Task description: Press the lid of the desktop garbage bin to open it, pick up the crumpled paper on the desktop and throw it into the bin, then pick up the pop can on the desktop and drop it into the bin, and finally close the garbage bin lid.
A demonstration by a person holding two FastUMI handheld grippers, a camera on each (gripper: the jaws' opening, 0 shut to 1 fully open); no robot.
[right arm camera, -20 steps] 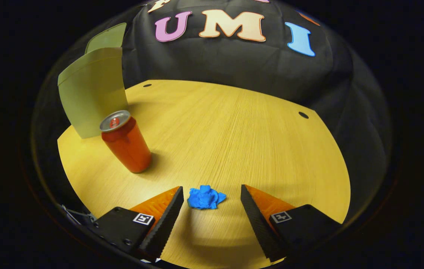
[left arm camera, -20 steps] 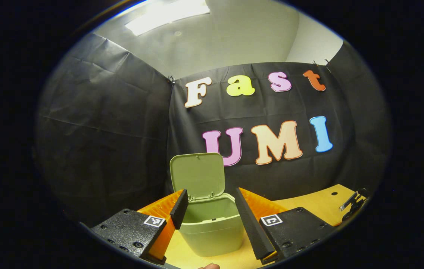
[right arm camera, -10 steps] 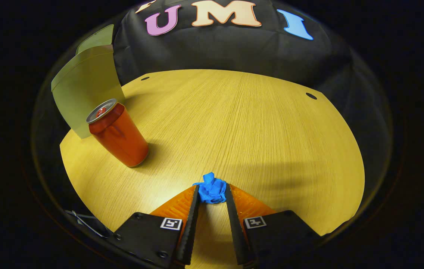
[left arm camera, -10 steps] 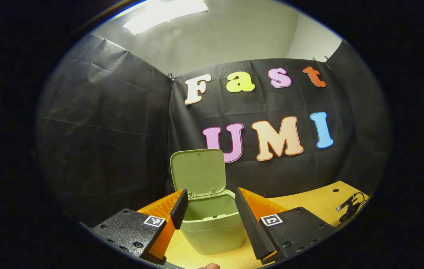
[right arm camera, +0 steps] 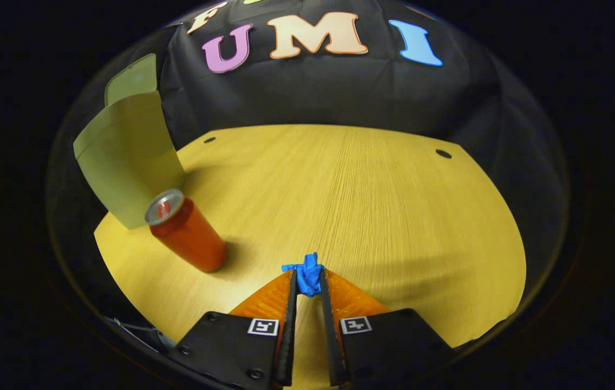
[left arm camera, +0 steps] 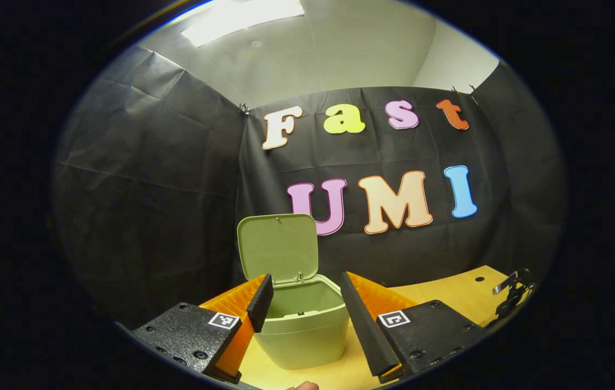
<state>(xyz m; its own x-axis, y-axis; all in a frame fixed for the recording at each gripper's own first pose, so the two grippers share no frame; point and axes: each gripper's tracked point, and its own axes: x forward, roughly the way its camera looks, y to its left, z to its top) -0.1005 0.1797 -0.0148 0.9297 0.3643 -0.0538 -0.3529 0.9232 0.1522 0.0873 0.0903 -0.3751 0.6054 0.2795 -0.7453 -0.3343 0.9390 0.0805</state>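
**Paper gripped; transfer to bin pending**

Right gripper [right arm camera: 307, 281] pinches the crumpled paper [right arm camera: 306, 273] near the table's [right arm camera: 372, 206] front edge, its fingers drawn tighter than half a second ago. Left gripper [left arm camera: 305, 303] hangs spread before the bin [left arm camera: 299, 330], lid [left arm camera: 277, 246] upright. Can [right arm camera: 188, 238] stands at the left edge beside the bin. Next: lift the paper and carry it over the opening.

Bin [left arm camera: 299, 336] lid [left arm camera: 277, 248] up; can [right arm camera: 187, 231] upright; paper [right arm camera: 307, 276] pinched.
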